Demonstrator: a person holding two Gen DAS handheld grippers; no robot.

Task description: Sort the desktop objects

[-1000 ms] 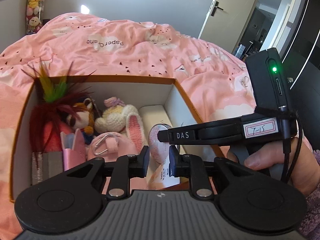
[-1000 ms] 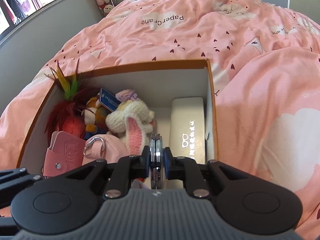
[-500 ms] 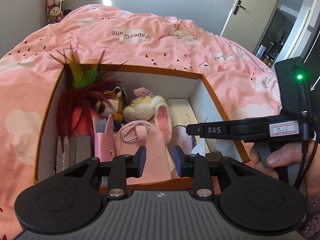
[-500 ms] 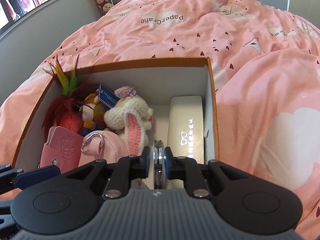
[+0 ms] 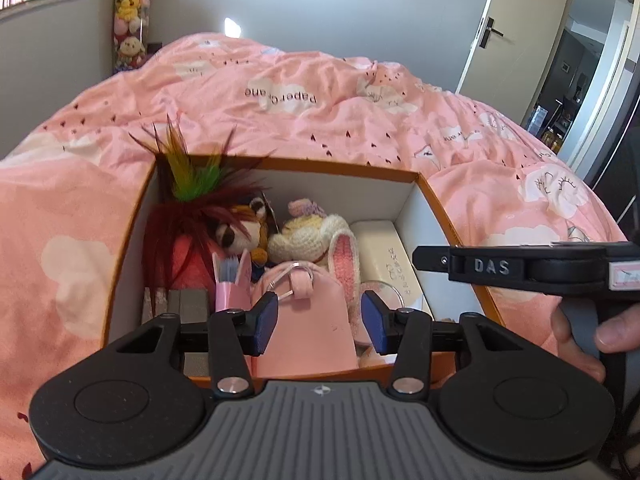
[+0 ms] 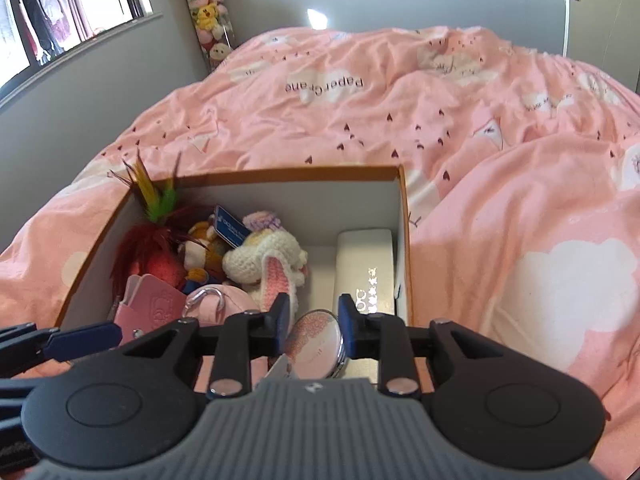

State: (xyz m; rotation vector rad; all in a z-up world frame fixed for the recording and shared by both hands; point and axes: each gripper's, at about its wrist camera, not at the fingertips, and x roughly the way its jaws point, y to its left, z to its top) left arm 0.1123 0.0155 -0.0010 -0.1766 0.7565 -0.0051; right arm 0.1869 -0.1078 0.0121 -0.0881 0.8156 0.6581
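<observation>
An orange-rimmed box (image 5: pixel 328 165) (image 6: pixel 280 173) sits on the pink bed. It holds a feathered red toy (image 5: pixel 180 216), plush toys, a crocheted bunny (image 6: pixel 272 256), a pink pouch (image 5: pixel 308 320), a pink card holder (image 6: pixel 148 308) and a white glasses case (image 6: pixel 364 264). My right gripper (image 6: pixel 312 320) is open above the box's near right part. A round pink compact mirror (image 6: pixel 316 346) lies tilted between its fingers, free of them. My left gripper (image 5: pixel 318 320) is open and empty above the pink pouch. The right gripper's body (image 5: pixel 520 268) shows at the right of the left wrist view.
The pink duvet (image 6: pixel 480 160) surrounds the box on all sides. A tube of plush toys (image 6: pixel 206 12) stands at the wall by the window. A white door (image 5: pixel 516 40) stands at the far right.
My right gripper has opened and let go of the compact mirror, which now tilts over inside the box. My left gripper has opened wider and drawn back.
</observation>
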